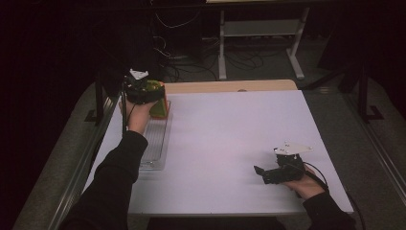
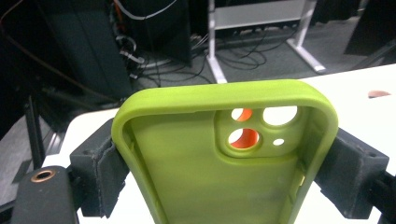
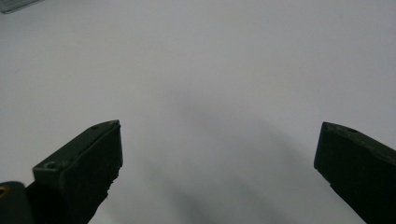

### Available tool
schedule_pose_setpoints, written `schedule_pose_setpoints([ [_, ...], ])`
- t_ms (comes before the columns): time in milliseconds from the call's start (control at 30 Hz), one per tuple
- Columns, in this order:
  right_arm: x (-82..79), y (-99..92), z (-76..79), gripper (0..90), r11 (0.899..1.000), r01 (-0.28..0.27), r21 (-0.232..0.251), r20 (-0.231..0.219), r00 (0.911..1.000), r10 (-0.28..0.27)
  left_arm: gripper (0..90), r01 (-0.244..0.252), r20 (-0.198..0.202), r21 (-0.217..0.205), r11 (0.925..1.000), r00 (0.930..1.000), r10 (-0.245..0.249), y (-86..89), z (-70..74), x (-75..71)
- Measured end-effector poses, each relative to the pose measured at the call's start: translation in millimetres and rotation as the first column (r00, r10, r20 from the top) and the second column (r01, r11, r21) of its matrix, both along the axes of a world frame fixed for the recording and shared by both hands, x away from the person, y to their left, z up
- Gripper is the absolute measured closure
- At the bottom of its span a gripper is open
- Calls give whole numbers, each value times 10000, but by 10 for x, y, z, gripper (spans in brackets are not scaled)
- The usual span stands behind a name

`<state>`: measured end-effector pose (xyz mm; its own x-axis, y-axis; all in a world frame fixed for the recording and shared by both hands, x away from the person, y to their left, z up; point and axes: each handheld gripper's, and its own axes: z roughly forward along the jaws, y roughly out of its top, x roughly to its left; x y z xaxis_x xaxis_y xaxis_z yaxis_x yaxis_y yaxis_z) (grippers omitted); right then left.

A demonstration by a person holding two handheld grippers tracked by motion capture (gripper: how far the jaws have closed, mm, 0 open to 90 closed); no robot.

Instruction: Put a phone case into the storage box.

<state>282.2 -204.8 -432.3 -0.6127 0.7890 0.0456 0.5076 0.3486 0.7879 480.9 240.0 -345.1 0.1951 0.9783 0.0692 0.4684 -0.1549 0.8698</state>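
Note:
A lime-green phone case (image 2: 187,158) stands upright between the jaws of my left gripper (image 2: 224,163), whose pads press on its two long sides. Its camera cut-outs are at the top, and something orange (image 2: 246,138) shows through them. From above, the left gripper (image 1: 143,90) is at the table's far left with the green case (image 1: 155,87) in it, just above an orange item (image 1: 161,109) at the far end of a clear tray (image 1: 155,143). My right gripper (image 1: 262,174) rests low near the front right, pointing left. Its jaws (image 3: 219,135) stand wide apart over bare white tabletop.
The white table (image 1: 230,139) has a wooden strip (image 1: 230,86) along its far edge. Beyond it are a white frame's legs (image 1: 258,43) and loose cables on the floor. A metal rail runs along the table's left side.

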Motion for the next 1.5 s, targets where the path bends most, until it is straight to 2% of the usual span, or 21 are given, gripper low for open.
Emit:
schedule_pose_setpoints([
  [33, -3, -2, 1, 4, 10000, 24, 15, -7, 10000, -24, 137, -102, -71, 74, 9999, 9999, 102, -1, -33, 9],
  [100, -5, -8, 1, 4, 10000, 43, 16, 43, 10000, -43, 136, -325, -150, -54, 9995, 9994, 325, -18, -101, 29],
  [133, -7, -9, 3, 4, 10000, 41, 16, 40, 10000, -42, 136, -323, -208, 119, 9994, 9993, 325, -7, -124, 37],
  [200, -10, -8, 7, 3, 10000, 51, 5, 43, 10000, -51, 135, -439, -311, 94, 9990, 9985, 442, -24, -176, 43],
  [333, -11, 3, 6, 4, 10000, 11, -61, 46, 10000, -11, 133, -610, -343, 228, 9979, 9975, 617, -34, -255, 61],
  [433, -11, 13, 6, 3, 10000, -15, -62, 63, 10000, 15, 129, -702, -171, 174, 9974, 9974, 704, -45, -288, 58],
  [500, -12, 15, 5, 3, 10000, -22, -64, 68, 10000, 22, 126, -603, -156, 197, 9980, 9980, 606, -46, -291, 61],
  [567, -12, 19, 4, 3, 10000, -23, -58, 46, 10000, 23, 97, -514, -217, 24, 9987, 9984, 514, -40, -303, 81],
  [633, -13, 21, 5, 3, 10000, -27, -66, 49, 10000, 27, 46, -469, -428, -113, 9988, 9980, 464, -41, -327, 92],
  [667, -14, 22, 6, 4, 10000, -28, -54, 40, 10000, 28, 33, -391, -516, -4, 9992, 9979, 390, -30, -337, 97],
  [767, -15, 20, 8, 4, 10000, -53, -54, 85, 9999, 54, 0, -358, -674, -36, 9994, 9971, 355, -23, -350, 99],
  [900, -11, 20, 7, 3, 10000, -57, -78, 95, 9999, 58, 0, -228, -519, -127, 9997, 9984, 221, -16, -324, 88],
  [933, -12, 22, 7, 3, 10000, -48, -71, 79, 10000, 48, 0, -192, -330, -342, 9992, 9993, 181, -18, -317, 91],
  [967, -11, 23, 7, 4, 10000, -52, -72, 82, 10000, 53, 0, -92, -303, -336, 9994, 9995, 81, -11, -300, 85],
  [1000, -12, 25, 7, 4, 10000, -64, -56, 94, 9999, 64, 0, -68, -148, -527, 9986, 9999, 60, -29, -293, 87],
  [1033, -12, 25, 8, 4, 10000, -64, -53, 98, 9999, 64, 0, 86, -200, -369, 9993, 9998, -93, -22, -275, 80],
  [1067, -11, 27, 8, 4, 10000, -53, -44, 84, 10000, 53, 0, 73, -67, -504, 9987, 9999, -76, -38, -266, 83],
  [1167, -10, 29, 9, 4, 10000, -54, -38, 92, 9999, 54, 0, 237, -69, -609, 9979, 9997, -242, -45, -217, 75],
  [1300, -10, 27, 11, 3, 10000, -31, -22, 81, 10000, 31, 0, 758, -132, -776, 9941, 9969, -770, -55, -149, 39],
  [1367, -7, 23, 12, 4, 10000, -53, -27, 120, 9999, 53, 0, 1091, -239, -787, 9909, 9935, -1113, -53, -110, 8],
  [1500, -9, 21, 17, 4, 10000, -63, -36, 155, 9999, 64, 0, 1951, -573, -979, 9759, 9779, -2012, -43, -48, -71],
])
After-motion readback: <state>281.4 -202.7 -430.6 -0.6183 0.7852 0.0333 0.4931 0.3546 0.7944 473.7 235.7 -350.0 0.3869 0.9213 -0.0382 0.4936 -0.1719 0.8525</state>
